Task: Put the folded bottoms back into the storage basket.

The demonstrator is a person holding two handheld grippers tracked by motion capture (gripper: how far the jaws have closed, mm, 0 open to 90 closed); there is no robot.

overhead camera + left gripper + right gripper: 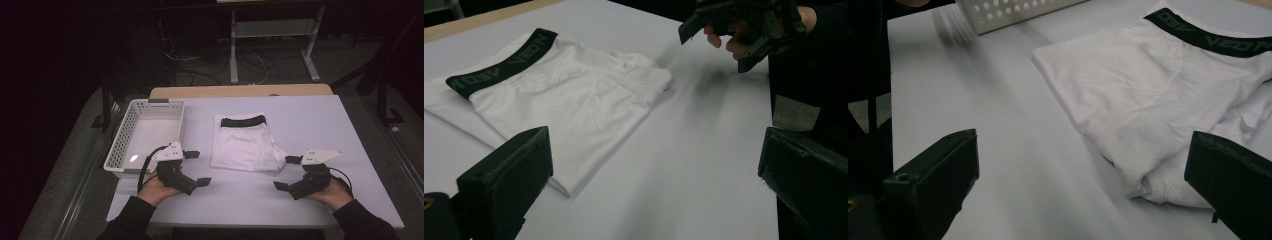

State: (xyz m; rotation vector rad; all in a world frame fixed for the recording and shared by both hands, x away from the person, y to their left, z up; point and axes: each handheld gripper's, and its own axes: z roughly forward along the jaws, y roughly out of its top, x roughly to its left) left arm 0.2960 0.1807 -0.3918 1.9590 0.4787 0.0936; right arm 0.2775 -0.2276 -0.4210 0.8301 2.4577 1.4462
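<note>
White underwear with a black waistband (245, 142) lies folded flat in the middle of the table, waistband toward the far side. My left gripper (197, 168) is held open at the garment's near left, jaws wide apart and pointing right. My right gripper (286, 172) is open at the garment's near right corner, pointing left. In the left gripper view the underwear (564, 100) lies ahead on the left, and the right gripper (719, 37) with the hand that holds it is at the top right. The underwear (1158, 95) lies just ahead of the open jaws in the right gripper view. Nothing sits between either pair of jaws.
A white perforated plastic basket (125, 134) stands at the table's left, with nothing in it; its corner (1013, 11) is at the top of the right gripper view. A wooden strip (240, 91) runs along the far edge. Beyond it are a metal stand and cables on the floor.
</note>
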